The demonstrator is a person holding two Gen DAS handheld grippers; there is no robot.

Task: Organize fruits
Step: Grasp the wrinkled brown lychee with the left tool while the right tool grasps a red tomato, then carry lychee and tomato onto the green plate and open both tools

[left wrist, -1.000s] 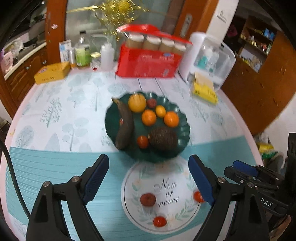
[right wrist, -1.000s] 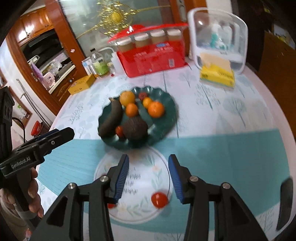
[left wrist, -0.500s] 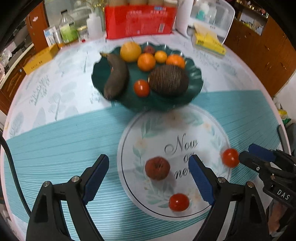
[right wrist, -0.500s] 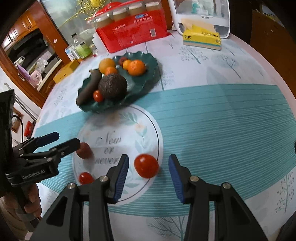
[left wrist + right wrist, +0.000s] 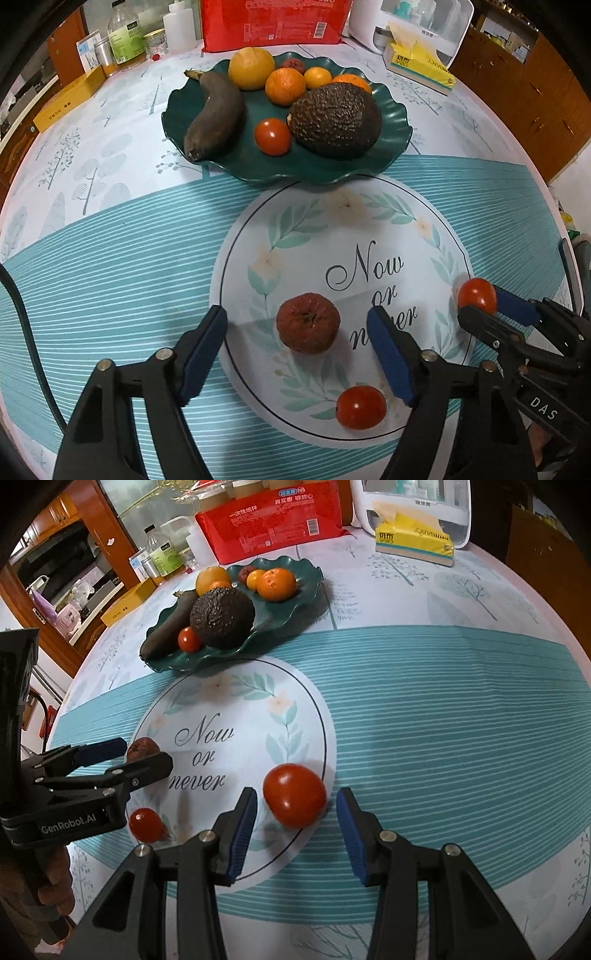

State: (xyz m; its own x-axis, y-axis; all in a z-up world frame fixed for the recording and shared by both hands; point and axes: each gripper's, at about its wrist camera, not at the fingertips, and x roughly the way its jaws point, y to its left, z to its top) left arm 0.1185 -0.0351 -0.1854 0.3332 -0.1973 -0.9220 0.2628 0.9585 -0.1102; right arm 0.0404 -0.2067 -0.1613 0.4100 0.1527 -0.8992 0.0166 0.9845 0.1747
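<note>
Both grippers have come down closer to the surface since a moment ago, so the fruit looks much bigger now. Its cloth has blue-green stripes, pale trees and a round white patch with words on it.

At the back stand a red pack, a white box with a clear lid, a yellow tissue pack, some bottles and a flat yellow box.

On the cloth sits a dark green plate with a wavy rim. In it lie a big dark bumpy fruit, a very dark banana, a yellow fruit, three oranges, a small dark red fruit at the back, and one small tomato between the banana and the bumpy fruit.

Three more fruits are on the white patch, not in the plate. The left gripper has its fingers on both sides of a wrinkled red fruit. They have just been closing in, but there are gaps and they do not touch it. The right gripper has its fingers open on both sides of a red tomato, also with gaps. A smaller tomato lies alone near the bottom edge of the patch, just beside the left gripper's right finger.
</note>
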